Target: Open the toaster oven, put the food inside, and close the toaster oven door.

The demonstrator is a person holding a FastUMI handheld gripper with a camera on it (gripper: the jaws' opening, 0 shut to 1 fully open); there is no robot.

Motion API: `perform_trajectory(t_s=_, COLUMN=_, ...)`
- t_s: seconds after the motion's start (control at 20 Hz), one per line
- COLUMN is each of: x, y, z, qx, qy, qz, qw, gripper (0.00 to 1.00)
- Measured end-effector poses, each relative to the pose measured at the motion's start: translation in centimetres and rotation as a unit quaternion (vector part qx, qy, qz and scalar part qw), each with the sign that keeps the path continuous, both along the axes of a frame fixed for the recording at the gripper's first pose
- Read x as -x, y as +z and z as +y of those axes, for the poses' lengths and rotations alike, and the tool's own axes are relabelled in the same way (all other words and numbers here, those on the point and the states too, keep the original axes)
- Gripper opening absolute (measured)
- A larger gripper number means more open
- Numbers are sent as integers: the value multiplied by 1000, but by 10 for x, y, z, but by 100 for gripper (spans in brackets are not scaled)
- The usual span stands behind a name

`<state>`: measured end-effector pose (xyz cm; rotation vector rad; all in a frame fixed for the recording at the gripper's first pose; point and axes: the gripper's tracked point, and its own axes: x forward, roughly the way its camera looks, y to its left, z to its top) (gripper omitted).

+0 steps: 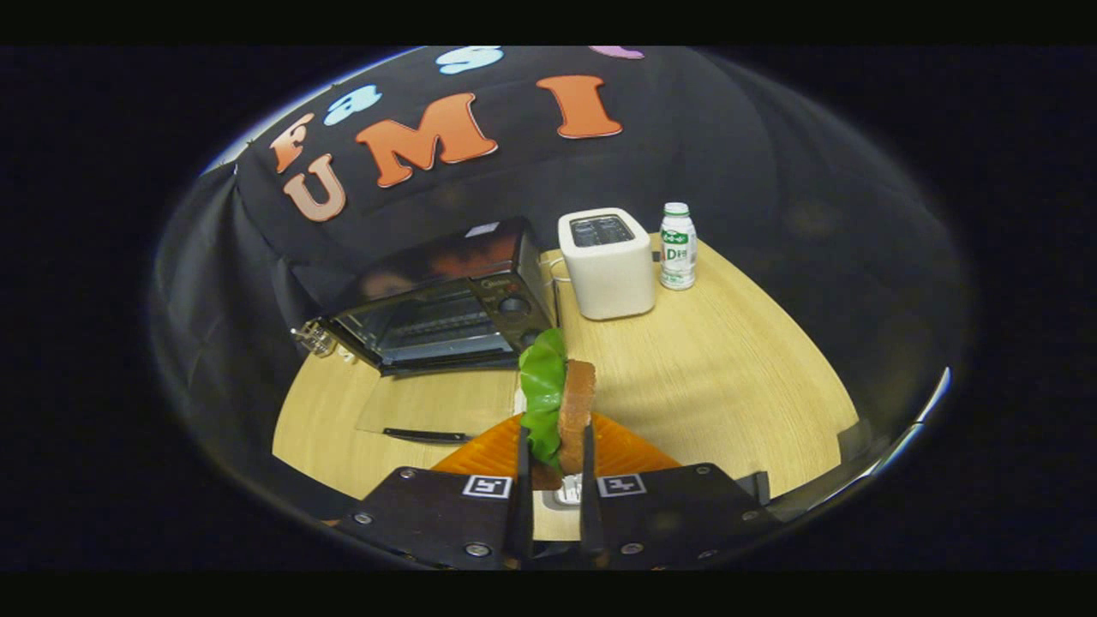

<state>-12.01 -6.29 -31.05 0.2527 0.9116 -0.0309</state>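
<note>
At the left of the frame, toward the upper left of the wooden desk (737,377), the black toaster oven (446,296) is seen with its glass door (433,411) folded down flat onto the desk, the door's dark handle (426,436) lying along its near edge. The oven's wire rack is visible inside the open cavity, and a round knob is set on the panel at its right side. A small metallic object (315,339) is seen just beside the oven's left corner; what it is cannot be told.

In the centre, low in the frame, the gripper (554,480) is seen with its two dark fingers (588,488) brought close together and pressed on the food (557,403), a slice of brown bread with a green lettuce leaf against its left face, held upright on edge between them. Just below and behind the food, an orange ribbed tray (630,450) is seen on the desk. The food is held in front of the oven's right corner, apart from the open door.

Right of centre, in the upper part of the frame, a white pop-up toaster (607,266) is placed just beside the oven. Immediately to its right, a small white bottle (678,247) with a green cap and label is stood upright near the desk's far edge.
</note>
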Motion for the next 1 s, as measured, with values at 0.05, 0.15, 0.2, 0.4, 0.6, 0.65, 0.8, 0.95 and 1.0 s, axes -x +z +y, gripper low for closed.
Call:
perform_trajectory(t_s=0.05, x=-7, y=4, z=9, qx=-9, qy=3, qz=-7, qw=1000, gripper=22)
perform_trajectory(t_s=0.15, x=-19, y=5, z=30, qx=-30, qy=12, qz=-14, qw=999, gripper=22)
perform_trajectory(t_s=0.2, x=-24, y=5, z=40, qx=-40, qy=16, qz=-16, qw=999, gripper=22)
perform_trajectory(t_s=0.4, x=-46, y=-3, z=83, qx=-68, qy=41, qz=-17, qw=997, gripper=22)
perform_trajectory(t_s=0.6, x=-71, y=-12, z=117, qx=-101, qy=41, qz=-22, qw=994, gripper=22)
perform_trajectory(t_s=0.65, x=-78, y=-18, z=123, qx=-110, qy=35, qz=-22, qw=993, gripper=22)
perform_trajectory(t_s=0.8, x=-92, y=-28, z=138, qx=-152, qy=14, qz=-15, qw=988, gripper=22)
perform_trajectory(t_s=0.95, x=-106, y=-41, z=150, qx=-191, qy=-5, qz=-7, qw=982, gripper=22)
perform_trajectory(t_s=1.0, x=-110, y=-46, z=153, qx=-205, qy=-10, qz=-2, qw=979, gripper=22)
